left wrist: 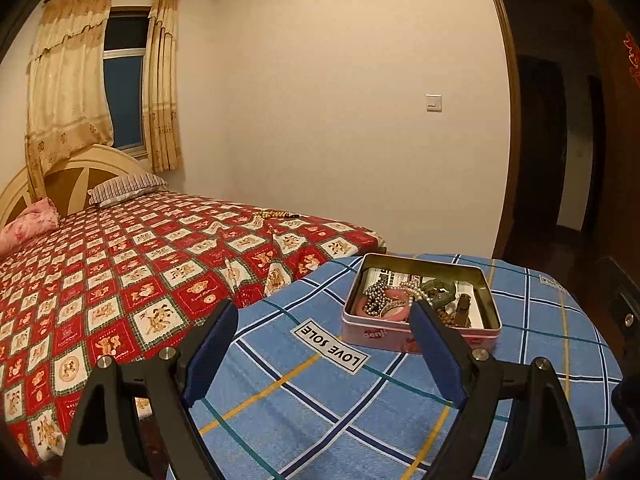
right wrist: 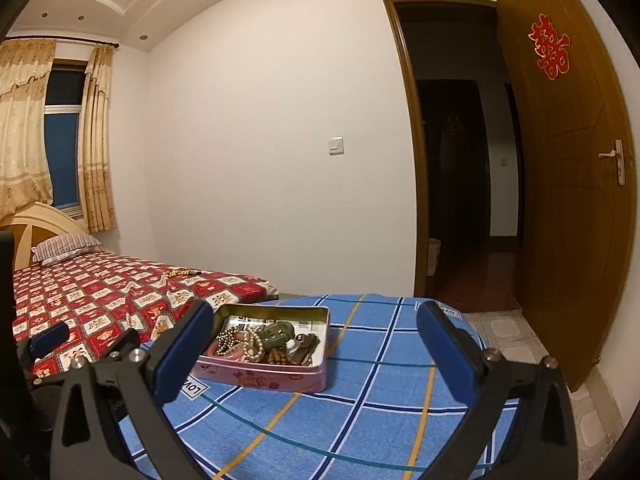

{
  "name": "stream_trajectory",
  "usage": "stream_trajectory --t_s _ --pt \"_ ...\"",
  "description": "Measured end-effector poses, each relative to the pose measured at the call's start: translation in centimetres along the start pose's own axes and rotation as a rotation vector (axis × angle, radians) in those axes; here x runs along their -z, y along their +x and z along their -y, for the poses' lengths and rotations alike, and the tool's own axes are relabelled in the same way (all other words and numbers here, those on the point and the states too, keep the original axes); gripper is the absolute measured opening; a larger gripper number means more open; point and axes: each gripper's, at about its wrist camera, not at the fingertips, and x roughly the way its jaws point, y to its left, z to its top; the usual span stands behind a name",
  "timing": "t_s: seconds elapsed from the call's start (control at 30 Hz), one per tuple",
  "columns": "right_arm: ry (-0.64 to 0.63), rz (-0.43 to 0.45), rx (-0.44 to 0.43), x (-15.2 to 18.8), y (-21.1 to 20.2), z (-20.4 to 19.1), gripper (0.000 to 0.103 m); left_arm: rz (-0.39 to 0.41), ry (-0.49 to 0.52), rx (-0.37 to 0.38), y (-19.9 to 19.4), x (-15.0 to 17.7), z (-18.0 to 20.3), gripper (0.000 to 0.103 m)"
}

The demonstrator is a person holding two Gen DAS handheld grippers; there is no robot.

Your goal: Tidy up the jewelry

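An open pink tin [left wrist: 400, 338] stands on a blue plaid cloth [left wrist: 304, 412]. It holds a pearl strand [left wrist: 418, 292], a dark bead chain [left wrist: 374, 300], a pink bangle, a green jade piece [left wrist: 440, 290] and brown beads. The tin also shows in the right wrist view [right wrist: 272, 376]. My left gripper [left wrist: 324, 316] is open and empty, just short of the tin, its right finger at the tin's near wall. My right gripper [right wrist: 316, 324] is open and empty, the tin between its fingers toward the left one. A bead string [left wrist: 276, 214] lies far off on the bed.
A bed with a red patterned cover [left wrist: 120, 272] lies to the left, with pillows at its head. An open wooden door [right wrist: 568, 184] and a dark doorway are to the right. The left gripper's fingertip [right wrist: 50, 338] shows at the left of the right wrist view.
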Motion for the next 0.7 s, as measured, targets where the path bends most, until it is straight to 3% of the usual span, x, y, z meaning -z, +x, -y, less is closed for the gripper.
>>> stream_trajectory --t_s 0.7 --pt "0.026 -0.015 -0.001 0.10 -0.09 0.45 0.103 0.001 0.006 0.005 -0.15 -0.05 0.23 0.087"
